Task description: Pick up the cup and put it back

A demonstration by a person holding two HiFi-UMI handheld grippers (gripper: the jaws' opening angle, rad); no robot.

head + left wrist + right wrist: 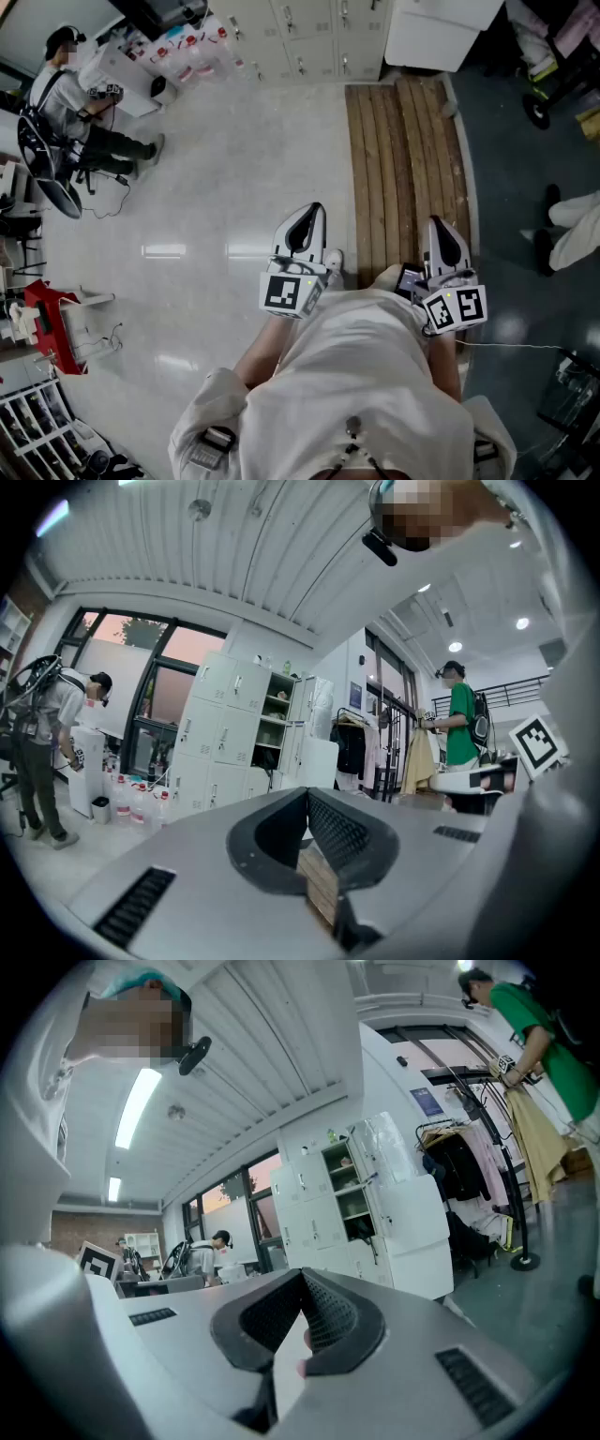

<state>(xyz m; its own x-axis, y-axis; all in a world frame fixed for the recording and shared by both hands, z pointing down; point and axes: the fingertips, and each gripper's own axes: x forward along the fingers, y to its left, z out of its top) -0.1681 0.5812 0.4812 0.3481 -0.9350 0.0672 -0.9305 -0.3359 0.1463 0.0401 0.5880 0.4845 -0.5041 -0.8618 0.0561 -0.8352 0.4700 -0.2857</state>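
Head view: left gripper [315, 210] and right gripper [437, 223] held level over the pale floor [216, 187], the right one above wooden planks [408, 159]. Their cubes carry black-and-white square markers.

Left gripper view: jaws closed together, nothing between. White lockers [234, 733] far off.

Right gripper view: jaws pressed together, empty. Blue wall sign [427, 1102] too small to read.

Cup: no view tells where it is.

— Any writing I can read from here?
— None I can make out. The blue wall sign [427, 1101] is too small, and the cubes [291, 293] on my left tongs [315, 210] and right tongs [437, 223] carry only black-and-white square patterns, no letters.
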